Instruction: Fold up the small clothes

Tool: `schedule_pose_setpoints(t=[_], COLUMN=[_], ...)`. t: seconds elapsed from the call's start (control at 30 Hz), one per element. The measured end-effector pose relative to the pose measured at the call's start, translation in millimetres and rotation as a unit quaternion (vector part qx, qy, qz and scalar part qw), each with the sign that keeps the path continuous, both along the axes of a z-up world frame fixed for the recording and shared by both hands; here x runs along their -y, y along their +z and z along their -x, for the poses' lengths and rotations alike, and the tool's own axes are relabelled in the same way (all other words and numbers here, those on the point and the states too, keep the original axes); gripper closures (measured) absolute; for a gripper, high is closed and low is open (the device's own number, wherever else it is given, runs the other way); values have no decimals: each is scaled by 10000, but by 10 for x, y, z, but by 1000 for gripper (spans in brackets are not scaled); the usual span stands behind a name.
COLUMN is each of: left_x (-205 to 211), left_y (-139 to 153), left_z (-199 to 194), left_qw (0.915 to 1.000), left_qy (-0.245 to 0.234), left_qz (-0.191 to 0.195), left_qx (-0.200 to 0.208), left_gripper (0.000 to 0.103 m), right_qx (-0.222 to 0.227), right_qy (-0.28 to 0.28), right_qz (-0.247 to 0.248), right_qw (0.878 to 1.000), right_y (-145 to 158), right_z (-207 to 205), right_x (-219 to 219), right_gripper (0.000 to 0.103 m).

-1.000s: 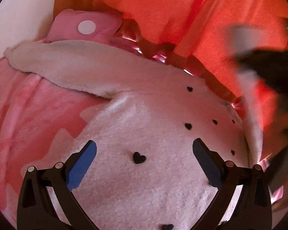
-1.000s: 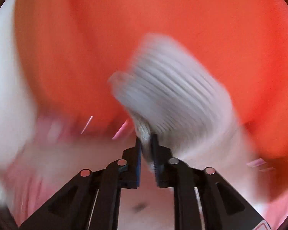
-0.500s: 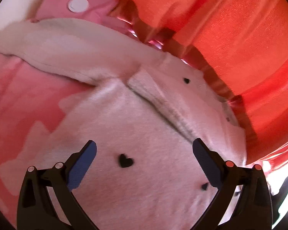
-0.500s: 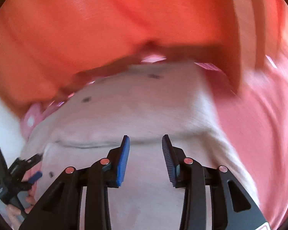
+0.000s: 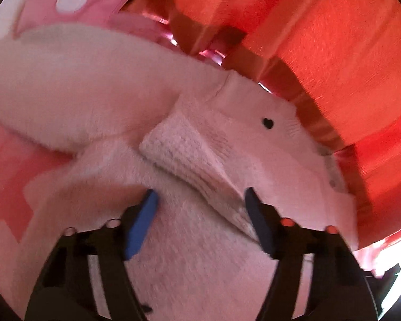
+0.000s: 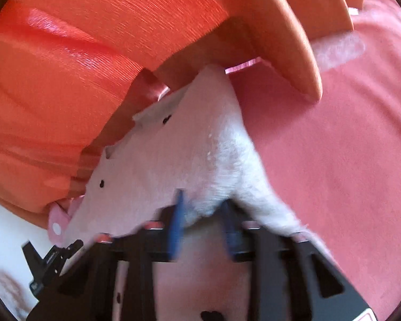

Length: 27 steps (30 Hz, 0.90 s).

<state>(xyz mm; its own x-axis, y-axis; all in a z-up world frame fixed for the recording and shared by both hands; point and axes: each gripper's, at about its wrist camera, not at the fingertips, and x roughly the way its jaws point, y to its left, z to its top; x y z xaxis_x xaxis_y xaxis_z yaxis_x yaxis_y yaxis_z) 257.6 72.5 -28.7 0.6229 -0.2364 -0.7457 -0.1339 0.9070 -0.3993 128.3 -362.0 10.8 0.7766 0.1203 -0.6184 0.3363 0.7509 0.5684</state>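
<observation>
A small fluffy pale-pink sweater with black hearts lies on a pink blanket; one sleeve is folded across its body, its ribbed cuff lying near the middle. The other sleeve stretches out to the left. My left gripper is open, low over the body just below the cuff. In the right wrist view the same sweater has a raised fold of its edge between the fingers of my right gripper, which is partly closed; the grip is blurred.
An orange curtain hangs along the far side, close behind the sweater. A pink spotted cushion lies at the far left. The pink blanket spreads to the right. My left gripper shows at the lower left of the right wrist view.
The right gripper let go of the sleeve cuff, which now lies folded across the body, then moved down onto the sweater's edge. The left gripper narrowed and moved closer to the cuff.
</observation>
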Motion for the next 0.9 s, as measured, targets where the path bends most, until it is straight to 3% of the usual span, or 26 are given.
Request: schedule_pose_setpoints(t=[0.1, 0.23, 0.4, 0.5, 0.6, 0.77, 0.83, 0.9], left_x=[50, 72, 81, 84, 113, 148, 142, 88], left_y=[-35, -40, -36, -41, -44, -48, -46, -19], left_z=[-10, 20, 38, 43, 51, 66, 65, 72], left_qw=[9995, 9988, 9983, 9983, 9978, 9968, 9969, 9982], left_qy=[-21, -71, -80, -81, -80, -104, -106, -40], left_qz=[-295, -480, -559, -571, -650, -779, -757, -565], left_qx=[53, 108, 118, 126, 143, 178, 177, 180], left_gripper=[51, 52, 52, 52, 52, 52, 52, 52], right_qx=[190, -328, -105, -48, 132, -731, -688, -530], right_qy=[-219, -283, -268, -543, -556, -186, -232, -237], right_qz=[-51, -45, 584, 1035, 1107, 1197, 1311, 1320], right_qw=[9996, 9991, 9979, 9931, 9922, 9899, 9887, 9895], right_y=[53, -203, 189, 327, 406, -40, -15, 153], right_z=[153, 113, 237, 370, 427, 114, 119, 165], right_x=[207, 255, 38, -9, 20, 57, 31, -31], right_gripper=[96, 97, 94, 94, 94, 96, 98, 88])
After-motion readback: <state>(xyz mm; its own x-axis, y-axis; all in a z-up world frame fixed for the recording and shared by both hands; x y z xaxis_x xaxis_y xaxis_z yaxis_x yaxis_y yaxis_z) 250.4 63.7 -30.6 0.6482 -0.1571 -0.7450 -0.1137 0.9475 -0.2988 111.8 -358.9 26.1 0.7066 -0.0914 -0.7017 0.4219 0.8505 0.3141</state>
